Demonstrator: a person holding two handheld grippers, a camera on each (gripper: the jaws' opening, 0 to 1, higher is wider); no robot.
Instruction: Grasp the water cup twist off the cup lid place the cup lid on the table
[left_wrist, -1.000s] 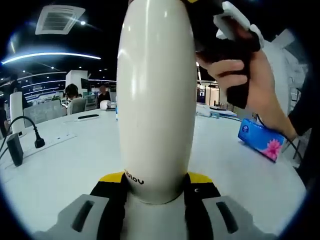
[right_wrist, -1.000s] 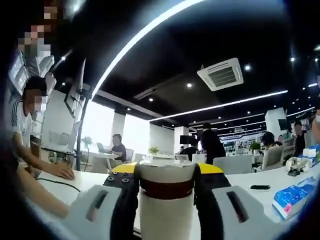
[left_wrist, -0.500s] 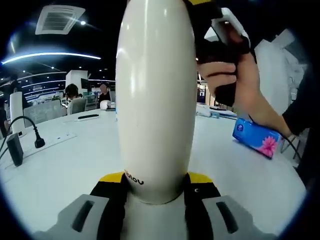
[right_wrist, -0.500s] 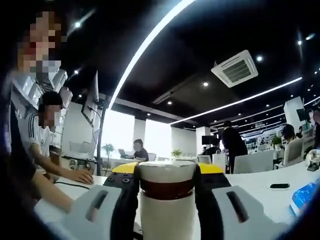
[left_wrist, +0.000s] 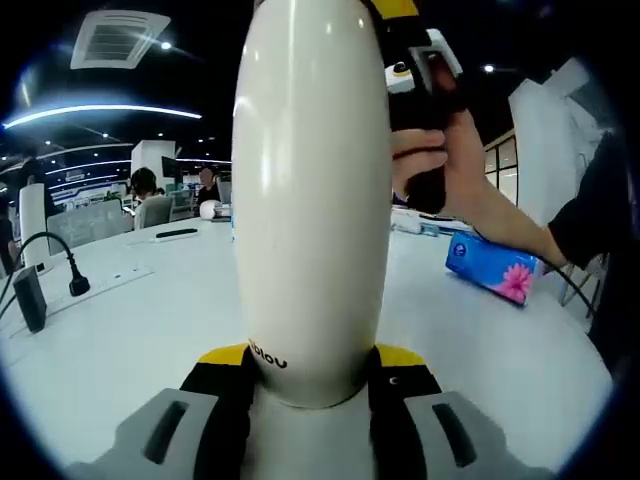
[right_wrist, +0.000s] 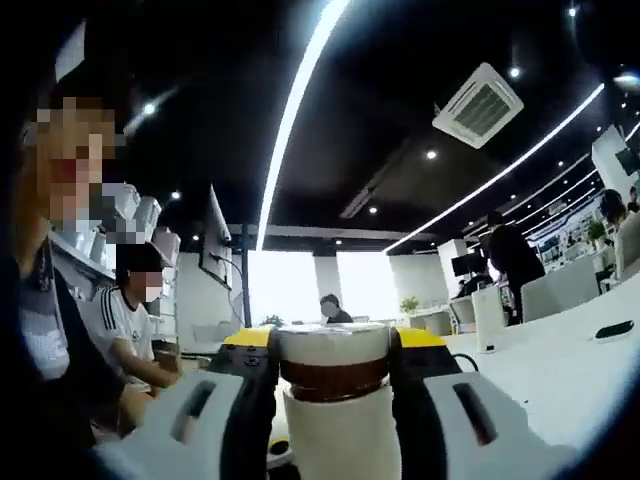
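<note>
A tall cream water cup (left_wrist: 310, 200) stands upright between the yellow-tipped jaws of my left gripper (left_wrist: 312, 365), which is shut on its lower body. The cup's top runs out of the left gripper view. There my right gripper (left_wrist: 415, 70), held by a hand (left_wrist: 440, 165), reaches the cup's top from the right. In the right gripper view the cup lid (right_wrist: 333, 362), silver on top with a brown band, sits clamped between the jaws of my right gripper (right_wrist: 333, 350). The cream cup body (right_wrist: 335, 440) continues below it.
A white table (left_wrist: 120, 320) spreads under the cup. A blue tissue pack (left_wrist: 490, 268) lies to the right, and a black plug with a cable (left_wrist: 30, 295) sits at the left edge. A seated person (right_wrist: 130, 320) is close on the left in the right gripper view.
The right gripper and its hand have turned leftward around the cup's top, and the right gripper view has swung round with it. The blue tissue pack now lies a little further left. The left gripper stays still.
</note>
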